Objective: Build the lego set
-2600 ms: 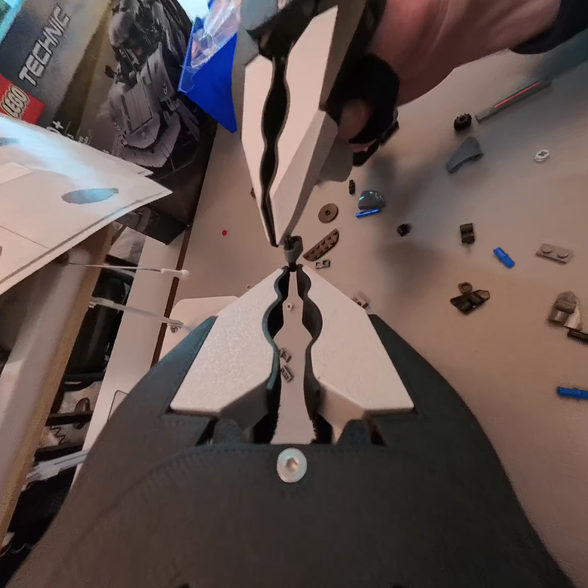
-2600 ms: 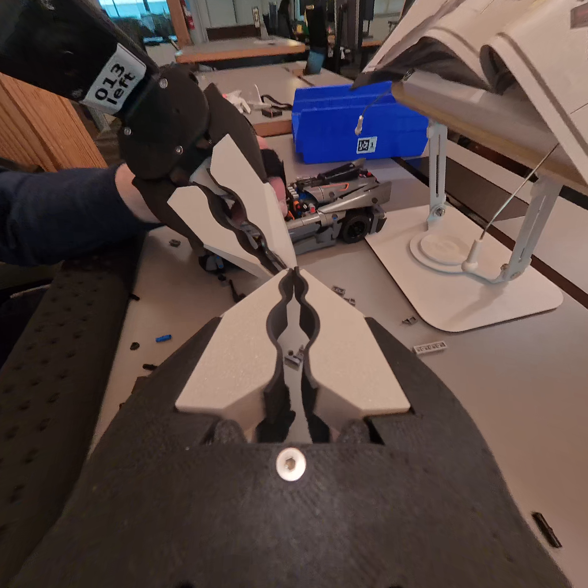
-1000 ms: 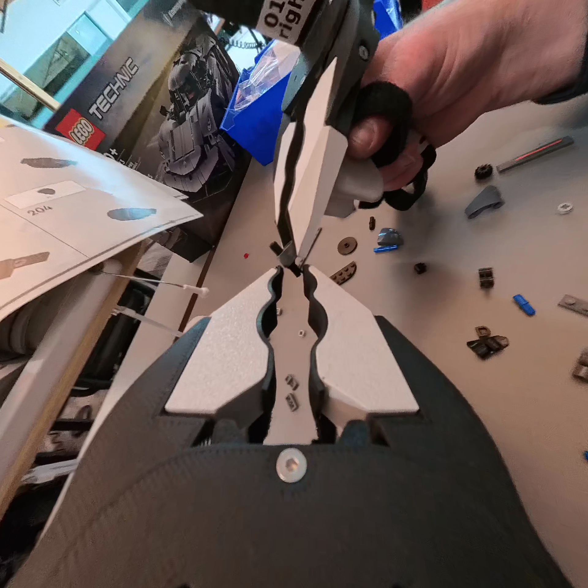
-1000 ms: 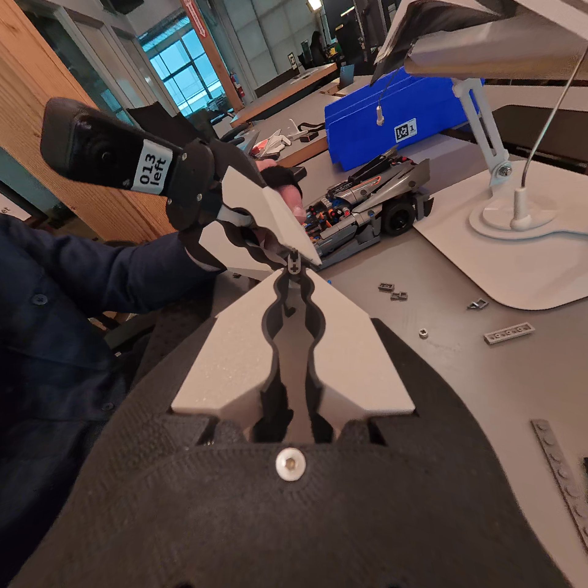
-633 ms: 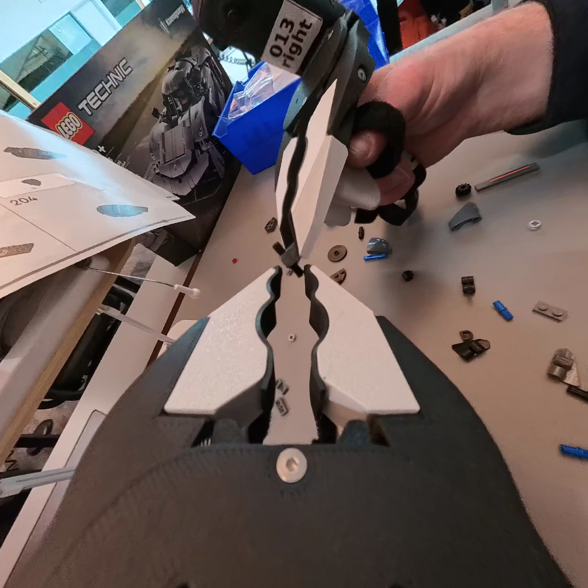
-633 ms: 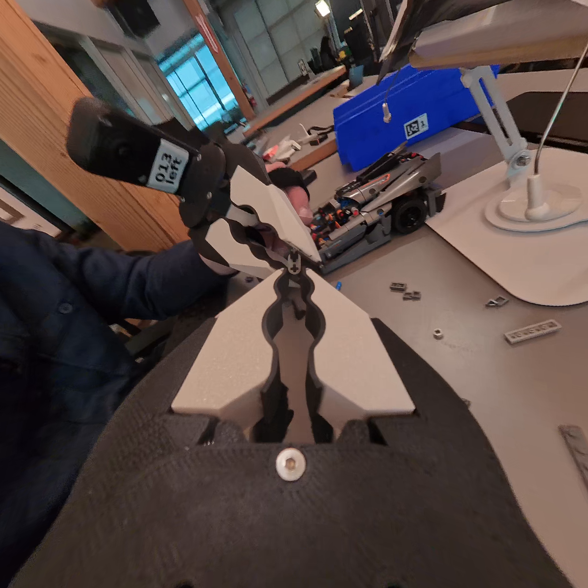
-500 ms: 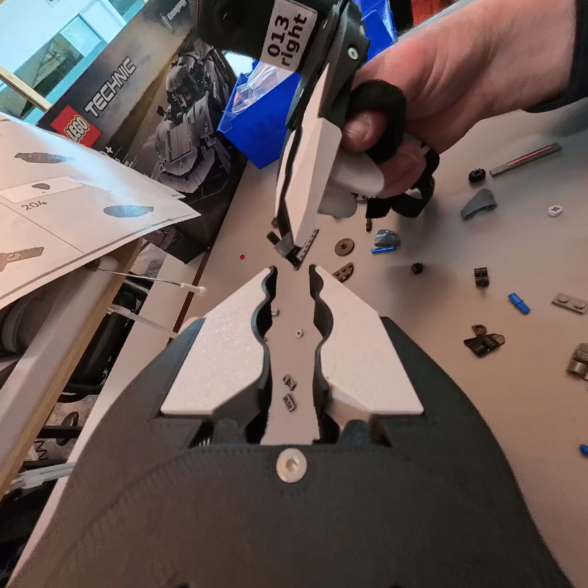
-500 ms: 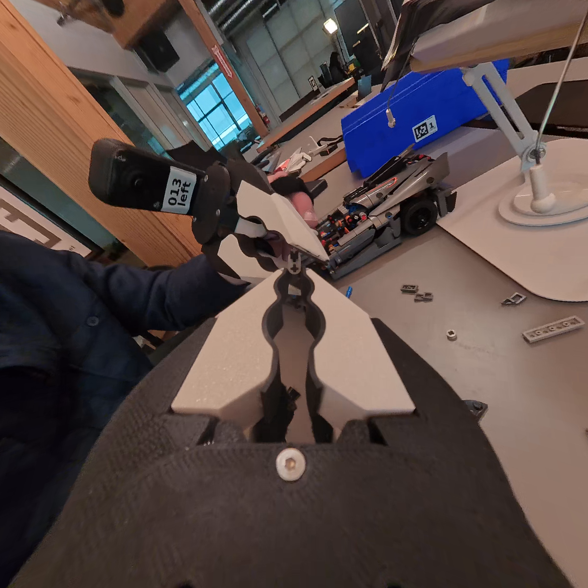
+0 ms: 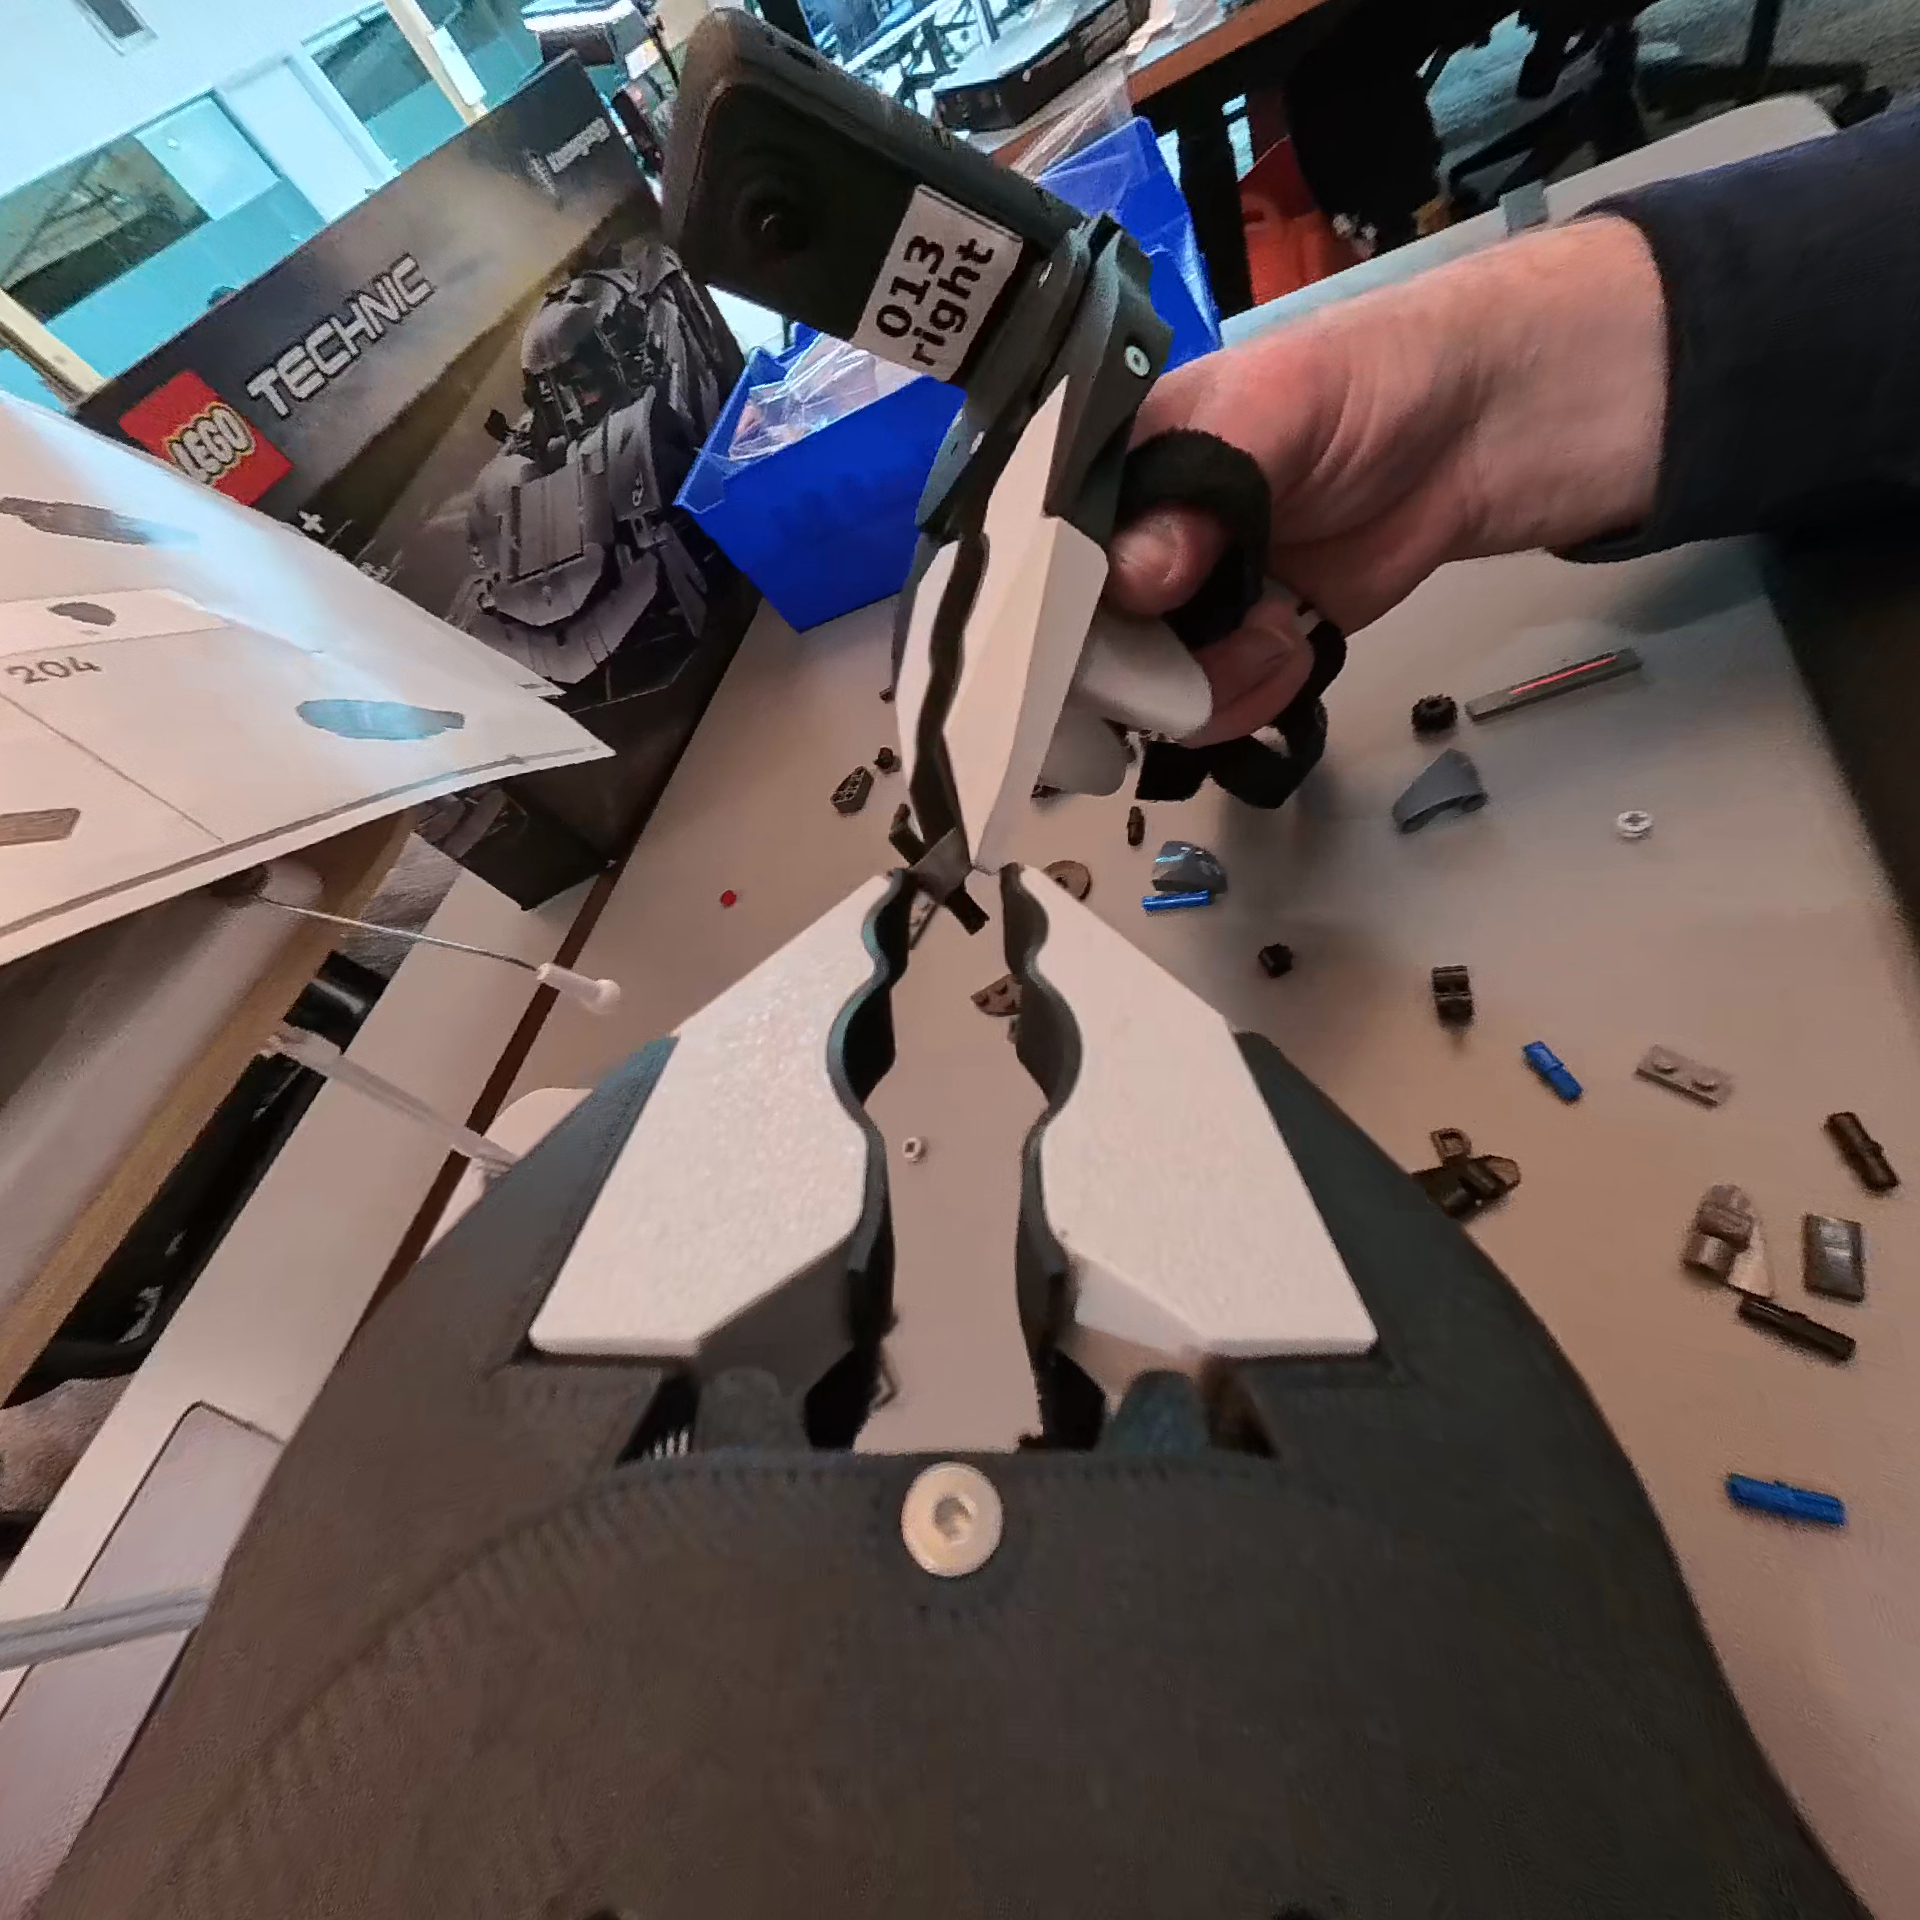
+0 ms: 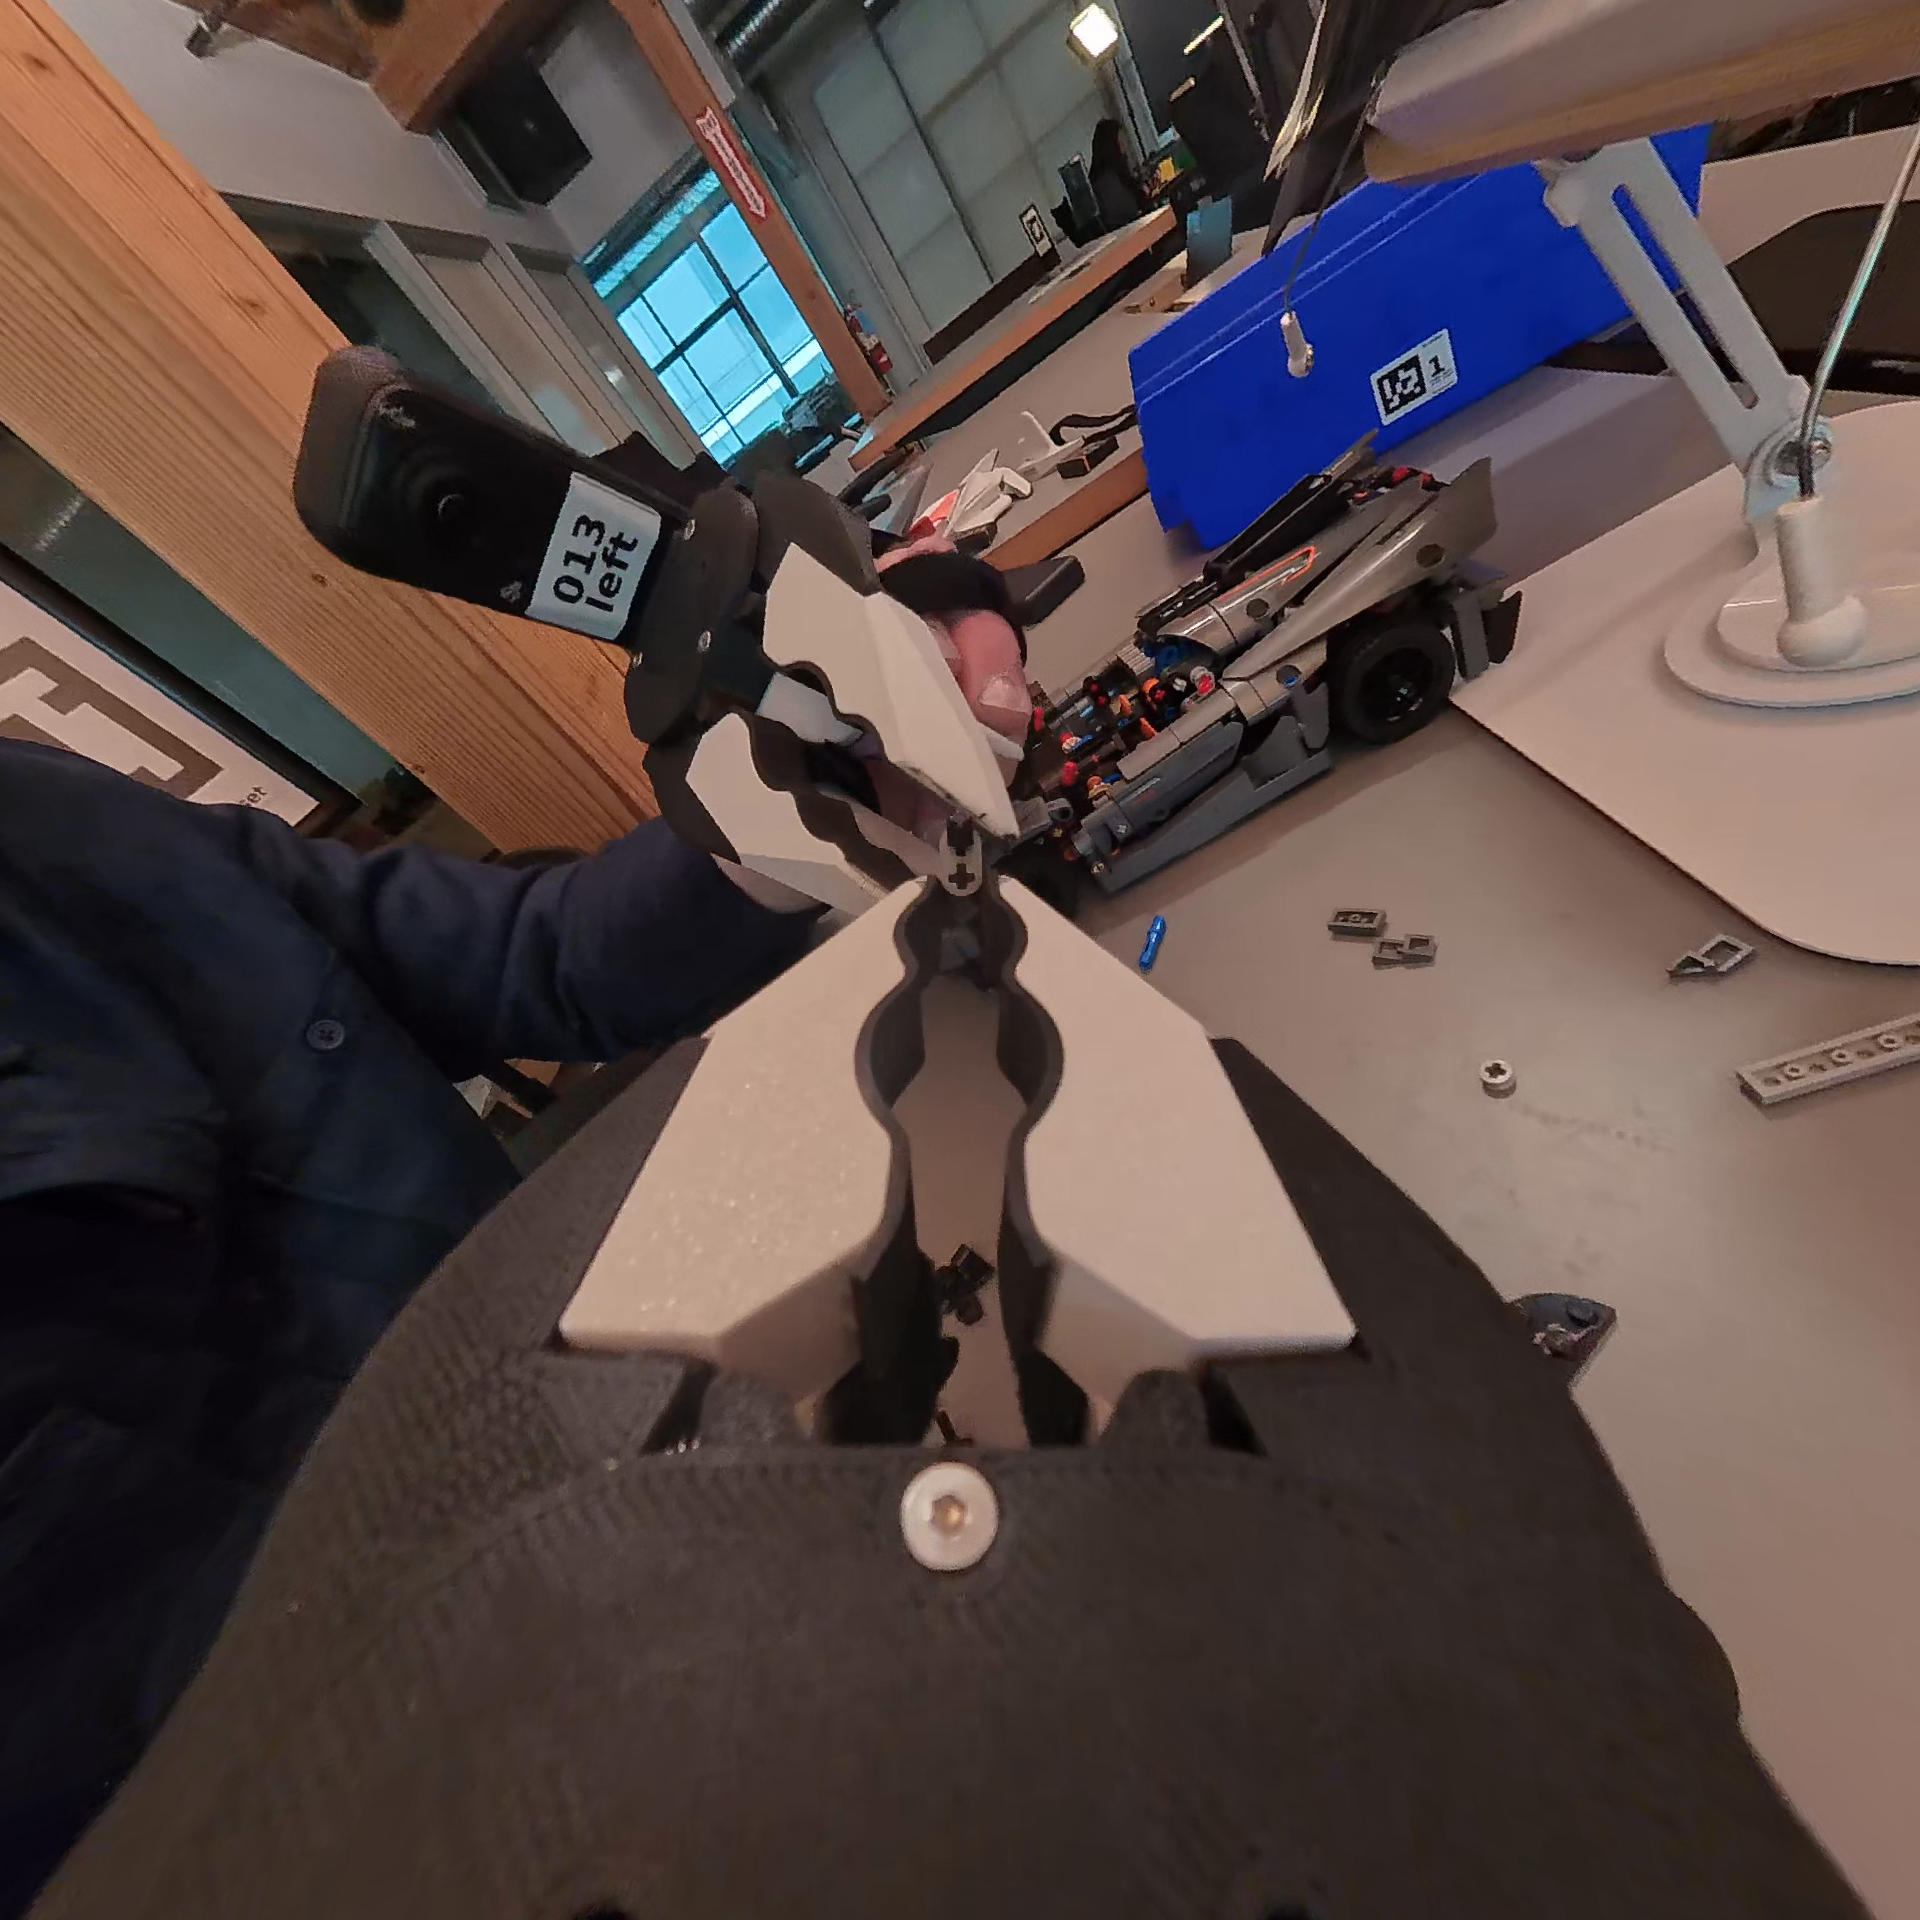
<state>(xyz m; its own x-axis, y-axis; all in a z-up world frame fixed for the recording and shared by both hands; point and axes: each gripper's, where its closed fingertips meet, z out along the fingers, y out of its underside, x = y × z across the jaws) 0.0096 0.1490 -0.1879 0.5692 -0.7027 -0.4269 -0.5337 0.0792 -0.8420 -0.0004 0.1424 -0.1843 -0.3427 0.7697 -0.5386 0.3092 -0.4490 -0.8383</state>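
Hovering above the tabletop's middle, a small dark Technic piece is pinched at the very tips of the right gripper, which is clamped on it from above. The left gripper is parted just below, its tips flanking the piece, so it is the nearer one to take hold. The piece's long axis is tilted across that gap. The fingers are white, grainy plastic with wavy dark rubber edges. Loose hard plastic parts are scattered toward the tabletop's right edge.
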